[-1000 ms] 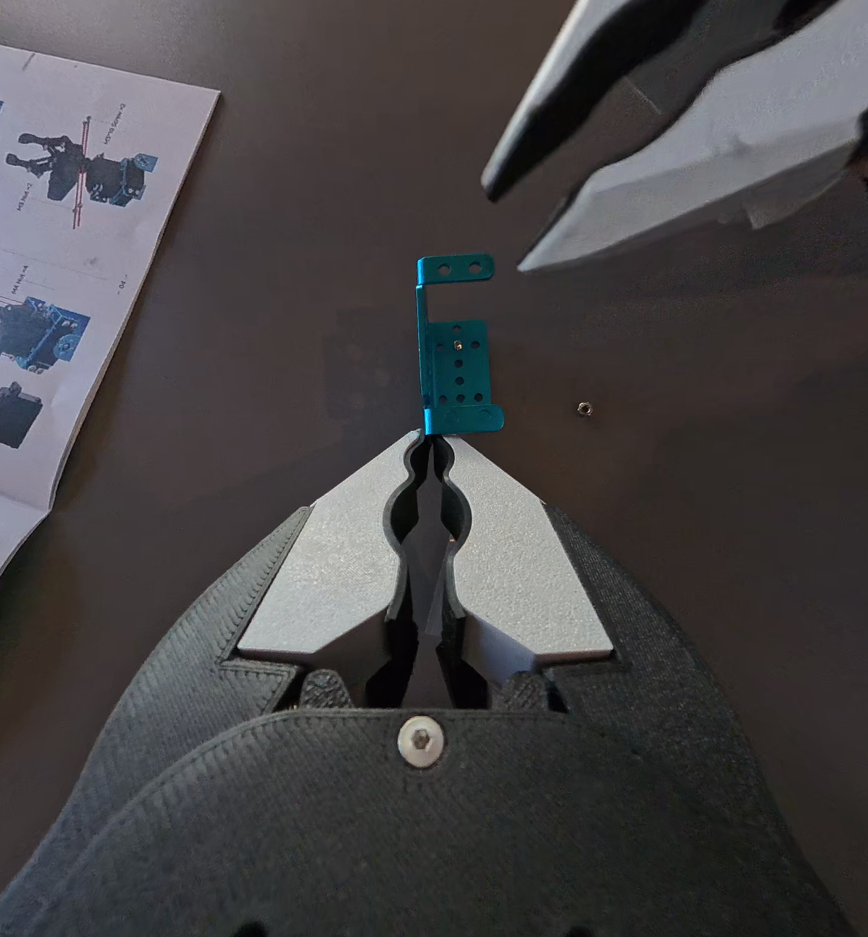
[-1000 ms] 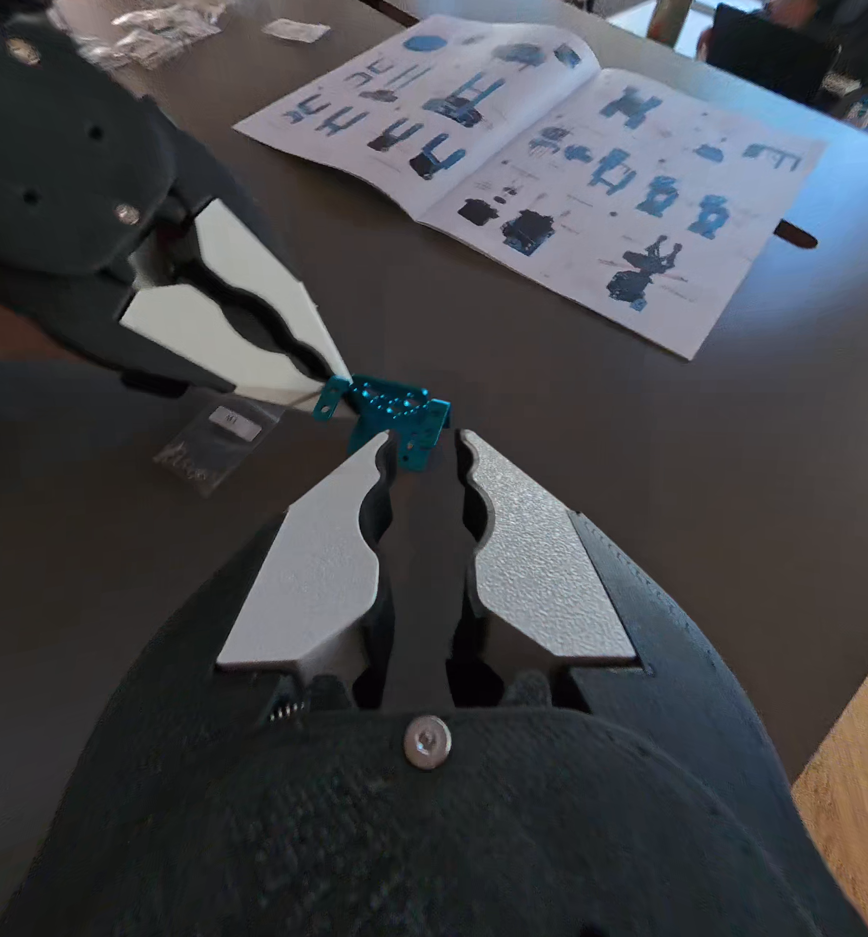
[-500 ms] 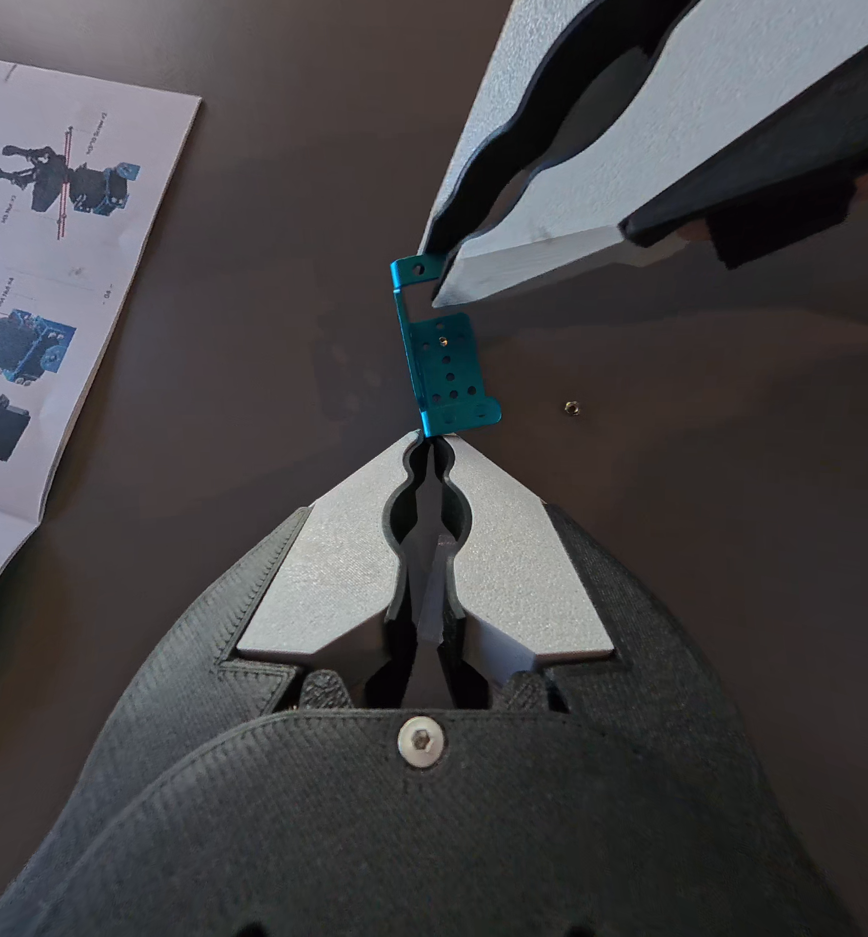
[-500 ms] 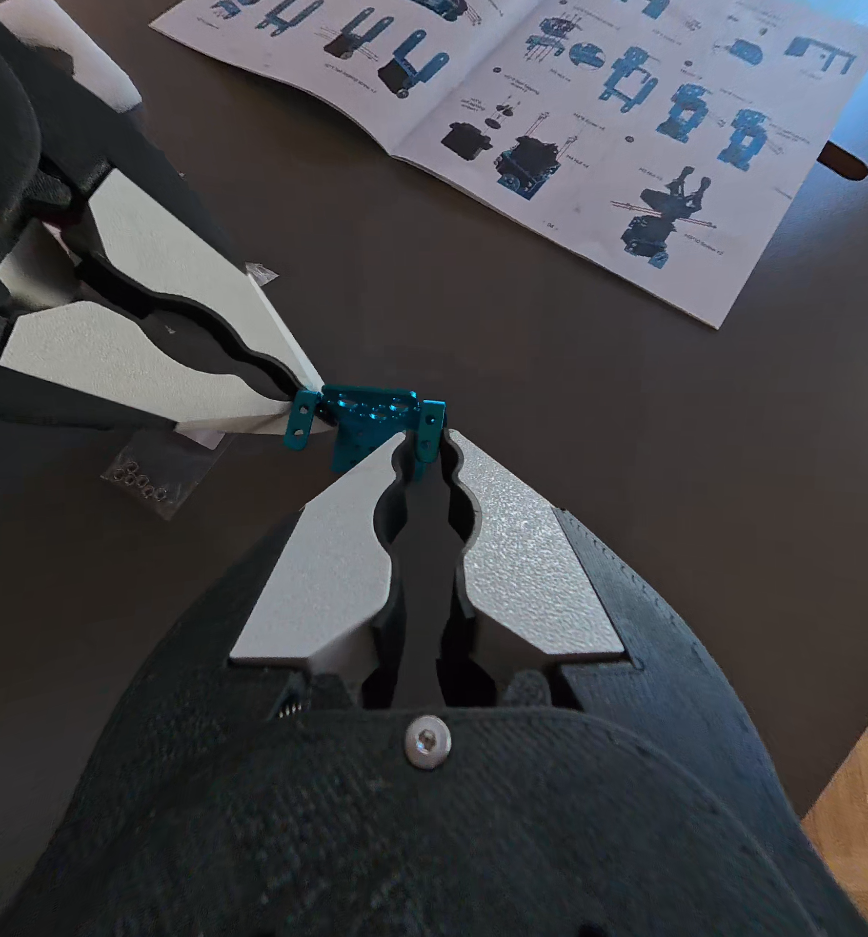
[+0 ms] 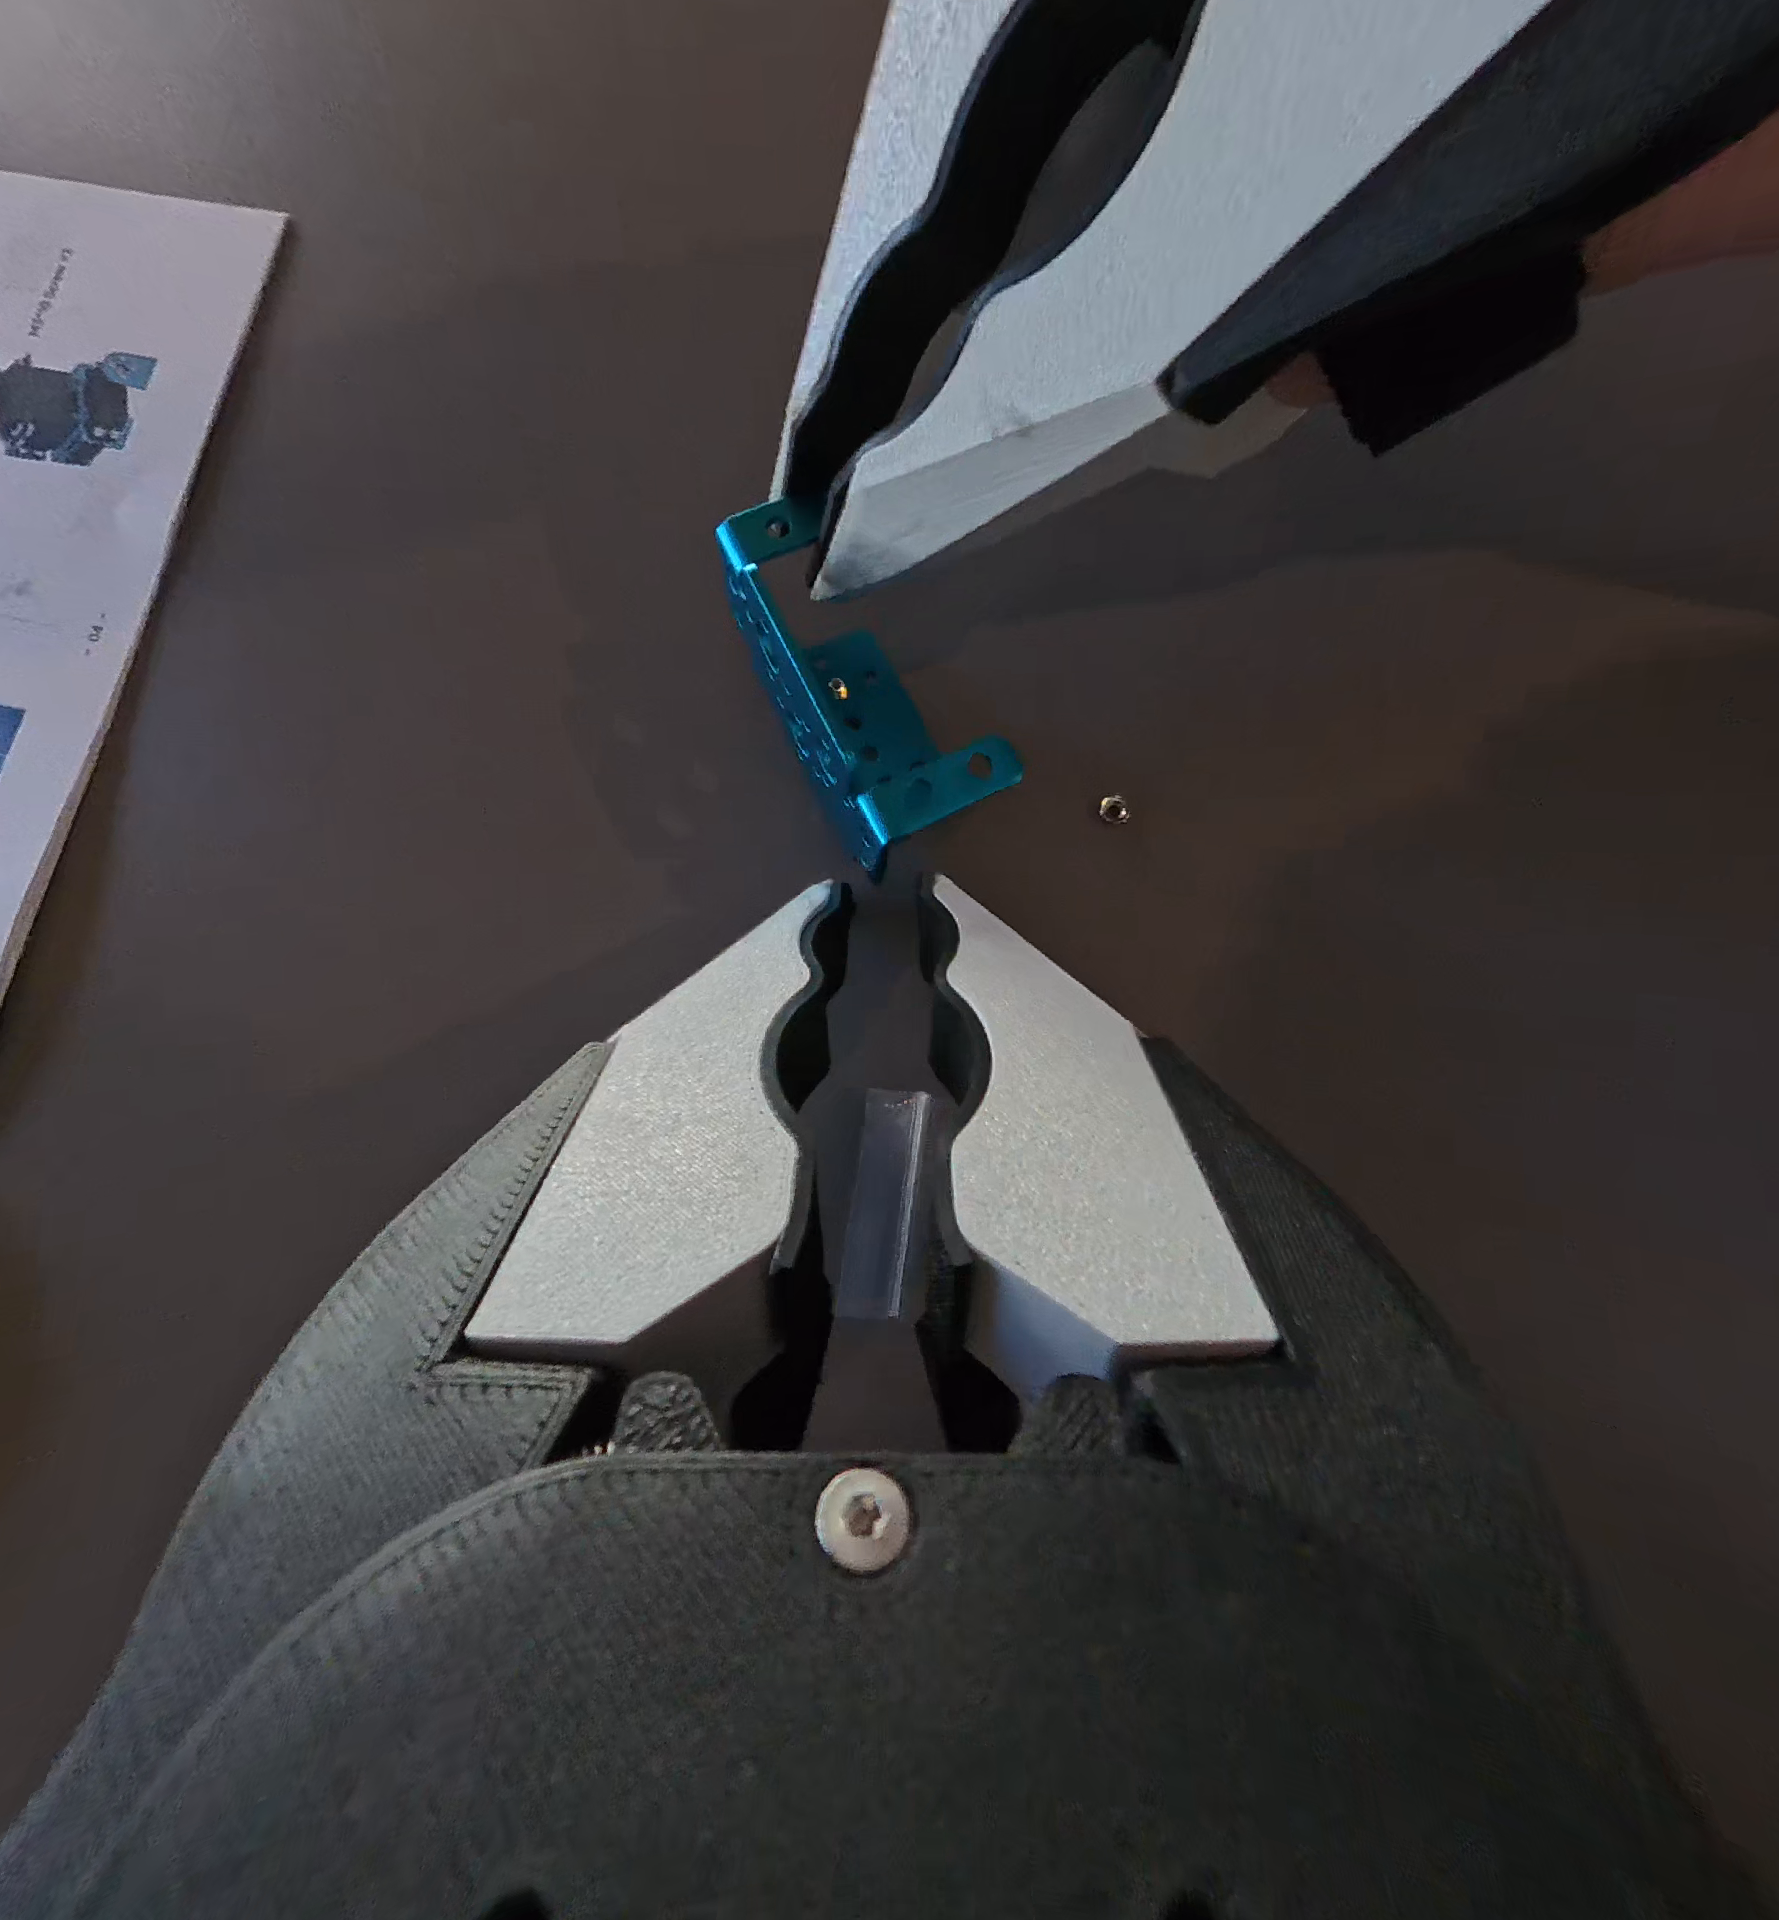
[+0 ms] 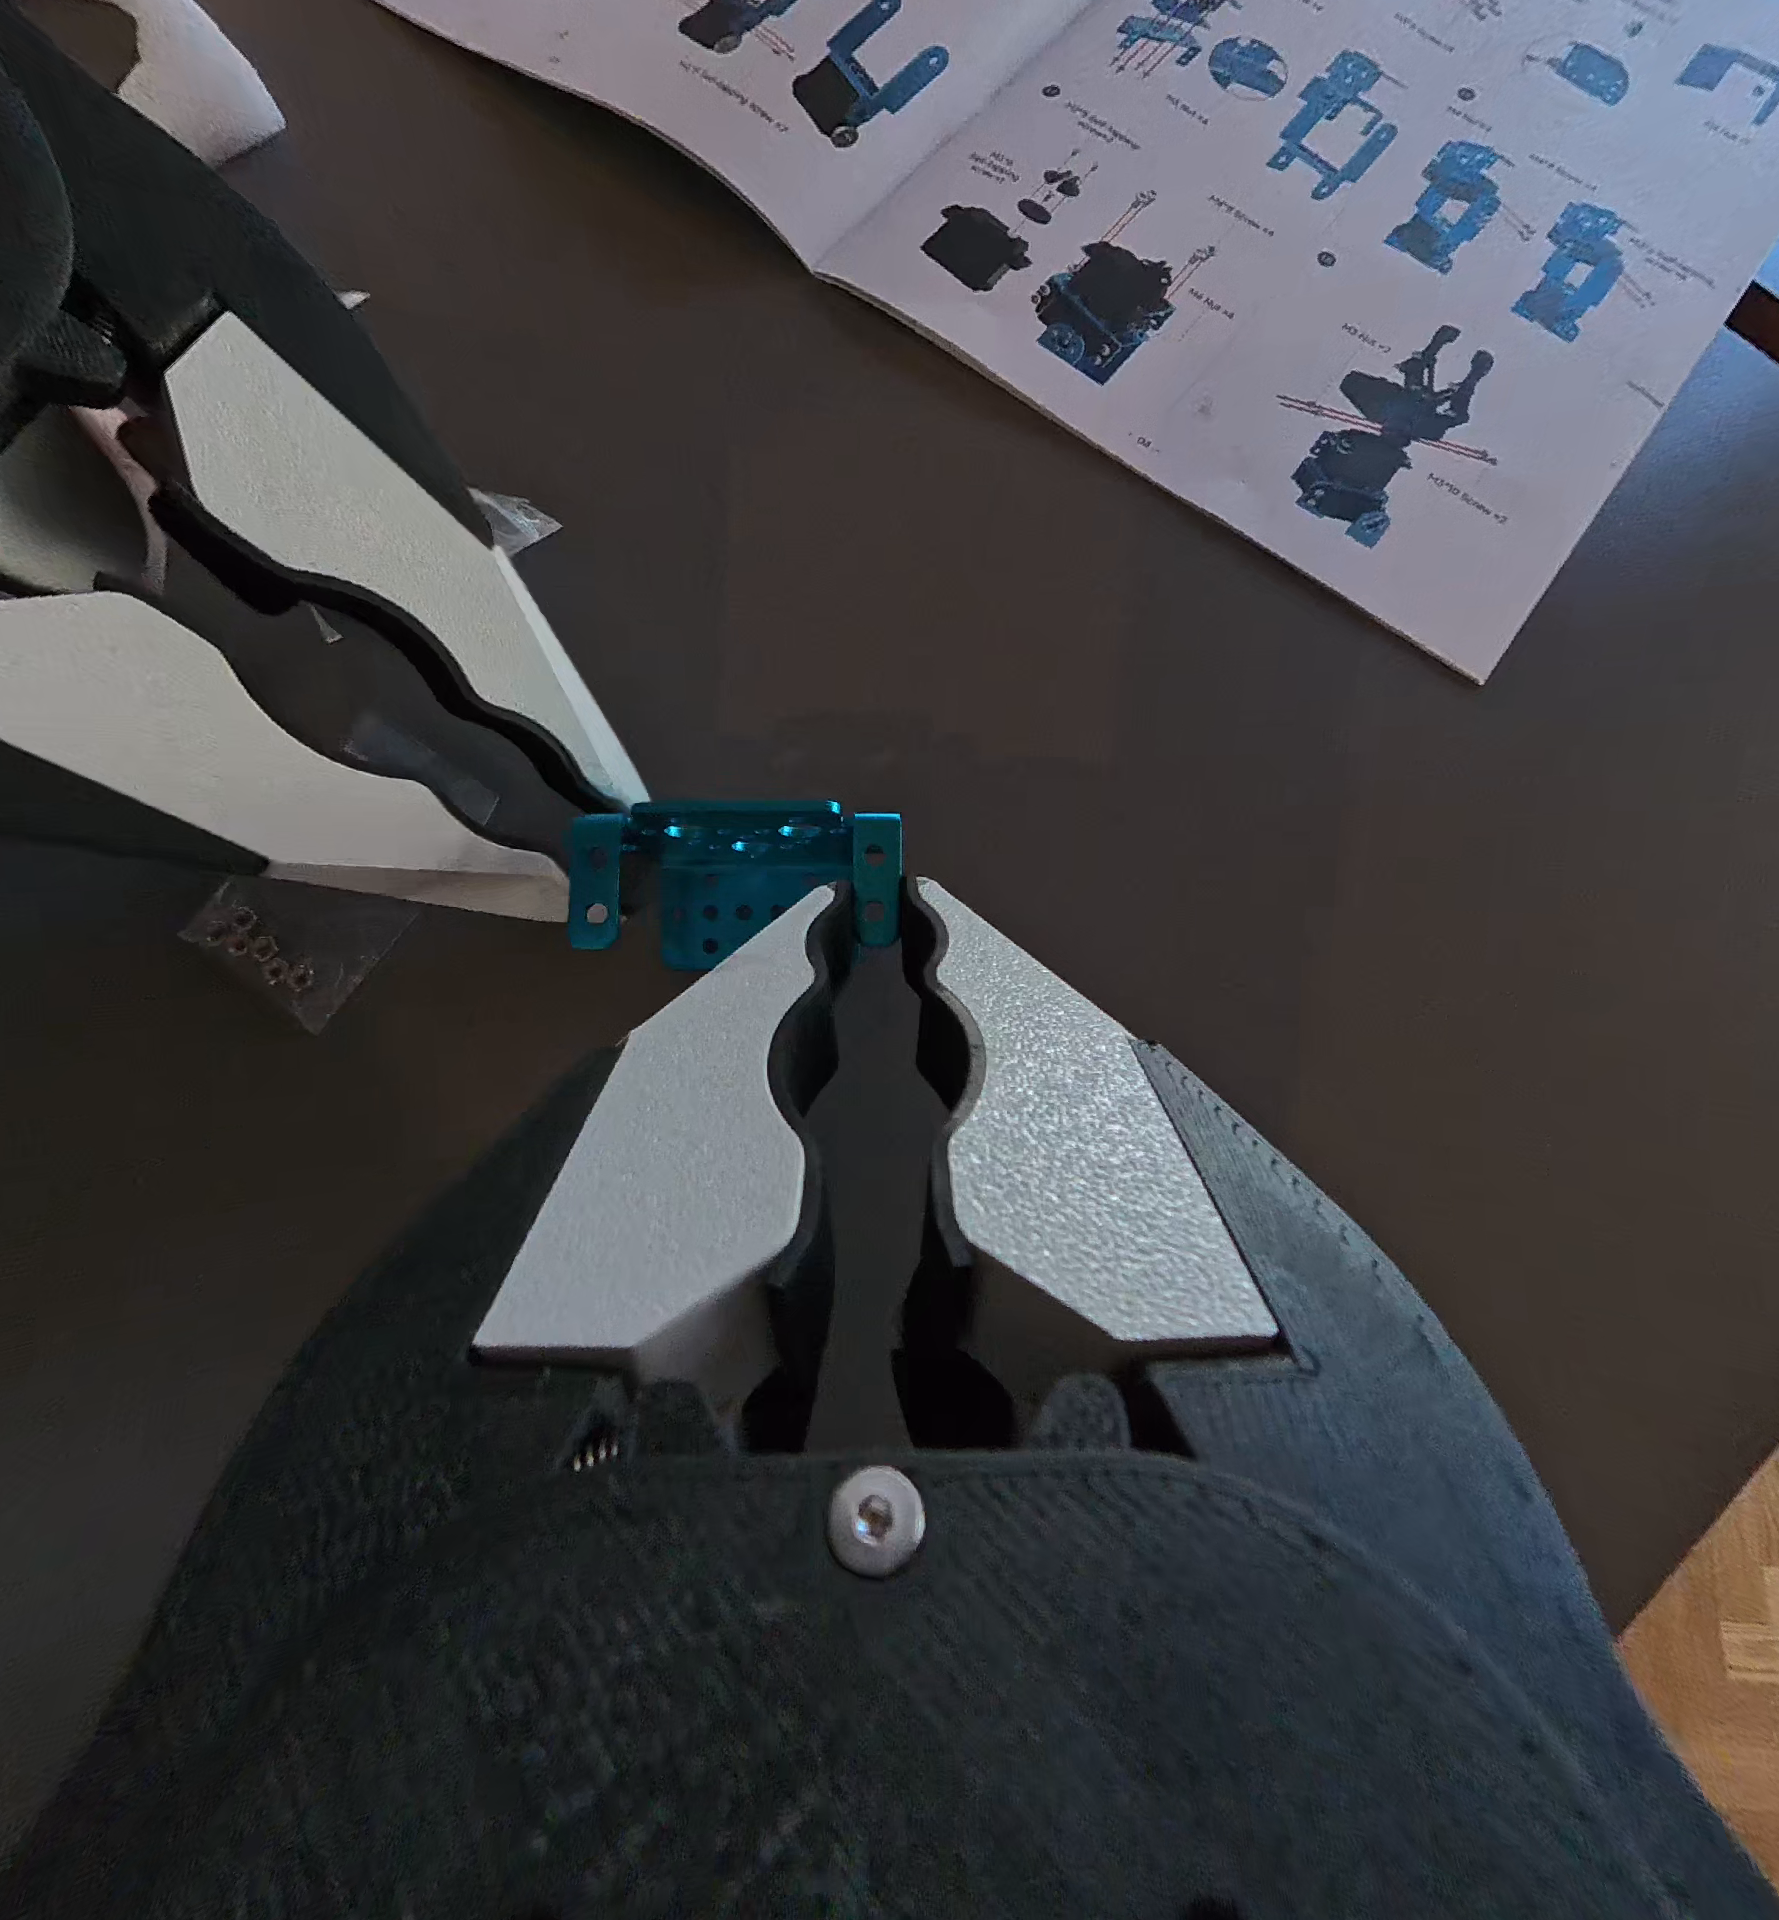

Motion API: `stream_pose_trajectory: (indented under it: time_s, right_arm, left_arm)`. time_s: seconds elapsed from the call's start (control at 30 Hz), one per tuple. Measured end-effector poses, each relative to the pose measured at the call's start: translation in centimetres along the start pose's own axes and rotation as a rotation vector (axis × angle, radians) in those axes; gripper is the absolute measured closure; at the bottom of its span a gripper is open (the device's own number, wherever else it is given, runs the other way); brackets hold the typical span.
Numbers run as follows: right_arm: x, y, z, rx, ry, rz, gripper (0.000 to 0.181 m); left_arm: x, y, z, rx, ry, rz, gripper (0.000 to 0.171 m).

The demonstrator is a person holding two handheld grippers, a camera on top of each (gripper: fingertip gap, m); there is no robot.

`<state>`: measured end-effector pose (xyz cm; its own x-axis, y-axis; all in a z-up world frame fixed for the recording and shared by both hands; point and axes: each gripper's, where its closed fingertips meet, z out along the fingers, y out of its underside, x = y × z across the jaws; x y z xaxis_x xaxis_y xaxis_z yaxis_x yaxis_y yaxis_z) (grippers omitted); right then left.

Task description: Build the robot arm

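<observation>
The left gripper (image 5: 880, 888) has let go. A moment ago its tips were pinched tight on the near edge of the blue bracket (image 5: 843, 717), and now there is a narrow gap between them. The bracket has swung to a slant, and the right gripper (image 5: 812, 551) has come in over the far end.

In the left wrist view, the left gripper's jaws stand slightly apart with nothing between them. The bracket's near corner sits right at the mouth of that gap, and whether it touches a tip I cannot tell. At the top right, the right gripper's tips are closed on the bracket's far flange, so the piece hangs from that end over the dark table (image 5: 449, 935). A small nut (image 5: 1111, 808) lies on the table just to the right of the bracket, apart from it. A printed booklet (image 5: 85, 520) lies well off to the left.

In the right wrist view, the right gripper's jaws are nipped on the bracket's right-hand flange, which stands upright between the tips. The left gripper comes in from the left, its tips at the opposite flange and not clamping it. Below them a clear plastic bag (image 6: 272, 956) of small nuts lies flat on the table. The booklet lies open across the far side, and wooden floor (image 6: 1747, 1610) shows past the table's edge at lower right.
</observation>
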<state>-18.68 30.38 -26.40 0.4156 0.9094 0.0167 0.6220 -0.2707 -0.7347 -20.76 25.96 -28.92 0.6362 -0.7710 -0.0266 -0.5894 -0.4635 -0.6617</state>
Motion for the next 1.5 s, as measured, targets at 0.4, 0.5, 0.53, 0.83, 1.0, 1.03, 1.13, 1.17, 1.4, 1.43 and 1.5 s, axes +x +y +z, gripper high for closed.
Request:
stream_pose_trajectory:
  time_s: [0.4, 0.5, 0.53, 0.83, 1.0, 1.03, 1.13, 1.17, 1.4, 1.43, 1.5]
  right_arm:
    - [-0.3, -0.2, 0.2, -0.007, -0.039, -0.058, 0.172]
    - [-0.2, -0.1, 0.2, -0.013, -0.049, -0.065, 0.172]
    - [-0.2, 0.0, 0.2, -0.017, -0.051, -0.068, 0.172]
    - [-0.1, -0.2, 0.4, -0.025, -0.048, -0.084, 0.172]
    - [-0.2, -0.3, 0.4, -0.019, -0.047, -0.085, 0.172]
    - [-0.2, -0.3, 0.5, -0.02, -0.046, -0.085, 0.172]
    - [-0.1, -0.3, 0.4, -0.02, -0.043, -0.085, 0.172]
    - [-0.1, -0.3, 0.4, -0.019, -0.042, -0.084, 0.172]
    - [-0.2, -0.1, 0.6, -0.031, -0.037, -0.094, 0.172]
    - [-0.2, -0.1, 0.6, -0.032, -0.033, -0.099, 0.172]
    - [-0.3, -0.1, 0.6, -0.028, -0.032, -0.105, 0.172]
  left_arm:
    - [-0.3, -3.3, -2.5, 0.259, 0.266, 0.19, 0.098]
    - [-1.0, -4.2, -2.2, 0.29, 0.335, 0.236, 0.1]
    - [-1.1, -4.2, -2.0, 0.276, 0.36, 0.24, 0.099]
    - [-2.0, -4.9, -2.6, 0.129, 0.439, -0.143, 0.152]
    - [-1.3, -6.0, -3.0, 0.091, 0.415, -0.403, 0.158]
    - [-1.5, -6.0, -2.9, 0.083, 0.394, -0.429, 0.157]
    - [-1.9, -4.8, -2.3, 0.015, 0.307, -0.425, 0.151]
    - [-1.8, -4.6, -2.2, 0.007, 0.304, -0.425, 0.152]
    - [-0.8, -3.8, -1.2, -0.063, 0.296, -0.423, 0.16]
    - [-0.9, -3.9, -1.2, -0.067, 0.281, -0.412, 0.161]
    - [-1.0, -3.7, -1.2, -0.079, 0.247, -0.394, 0.163]
